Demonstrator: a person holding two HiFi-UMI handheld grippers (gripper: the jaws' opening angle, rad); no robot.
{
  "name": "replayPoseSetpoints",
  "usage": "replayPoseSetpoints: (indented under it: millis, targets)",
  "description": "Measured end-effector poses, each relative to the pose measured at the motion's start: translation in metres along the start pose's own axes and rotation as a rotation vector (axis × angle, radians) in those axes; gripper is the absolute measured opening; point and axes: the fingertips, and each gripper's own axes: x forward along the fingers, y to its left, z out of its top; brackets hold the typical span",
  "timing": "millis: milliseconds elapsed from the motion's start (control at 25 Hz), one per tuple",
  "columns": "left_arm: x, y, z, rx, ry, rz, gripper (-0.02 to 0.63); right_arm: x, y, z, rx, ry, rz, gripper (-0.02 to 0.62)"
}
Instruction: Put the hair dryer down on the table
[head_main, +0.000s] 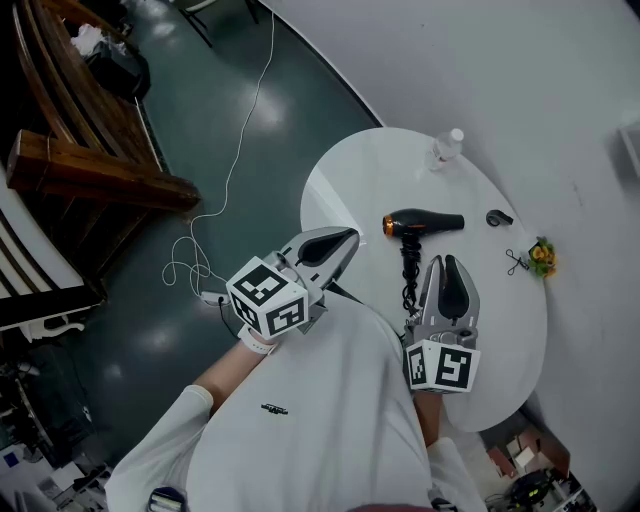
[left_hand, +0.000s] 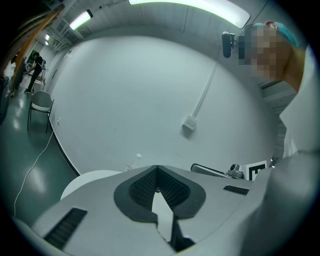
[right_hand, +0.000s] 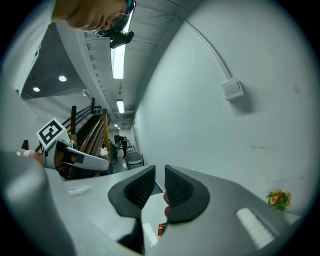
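The black hair dryer (head_main: 422, 222), with an orange ring at one end, lies on its side on the round white table (head_main: 360, 180). Its coiled black cord (head_main: 409, 272) trails toward me. My right gripper (head_main: 447, 262) hovers just right of the cord, short of the dryer. In the right gripper view the right gripper (right_hand: 160, 173) shows a narrow gap between its pads with nothing in it; a small orange bit (right_hand: 160, 229) shows below. My left gripper (head_main: 349, 239) is at the table's left edge. In its own view the left gripper (left_hand: 157, 168) has its jaws meeting at the tips, empty.
A clear bottle (head_main: 449, 145) stands at the table's far edge. A small dark object (head_main: 498, 217), a black clip (head_main: 517, 263) and a yellow-green flower sprig (head_main: 542, 257) lie at the right, by the white wall. Wooden furniture (head_main: 90, 170) and a white cable (head_main: 230, 170) are on the floor to the left.
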Motion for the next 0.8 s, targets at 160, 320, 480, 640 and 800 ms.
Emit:
replayPoseSetpoints:
  millis: [160, 320, 480, 640, 800]
  targets:
    - [0.0007, -0.0011, 0.0001, 0.001, -0.001, -0.003, 0.009, -0.0013, -0.0031, 0.0003, -0.001, 0.007, -0.016, 0.012]
    - [0.001, -0.0018, 0.0, 0.001, -0.003, -0.001, 0.009, -0.0026, -0.0029, 0.0015, -0.009, 0.009, -0.009, 0.012]
    - [0.0011, -0.0014, 0.0008, -0.001, -0.003, -0.001, 0.009, -0.0018, -0.0019, 0.0032, -0.016, 0.008, -0.008, 0.012]
    - [0.0013, -0.0009, 0.0004, -0.001, -0.002, -0.002, 0.009, -0.002, -0.002, 0.0017, -0.017, 0.011, -0.01, 0.012]
    - [0.0018, -0.0014, 0.0, 0.0, 0.001, -0.004, 0.009, -0.0018, -0.0024, -0.001, -0.014, 0.017, -0.012, 0.012]
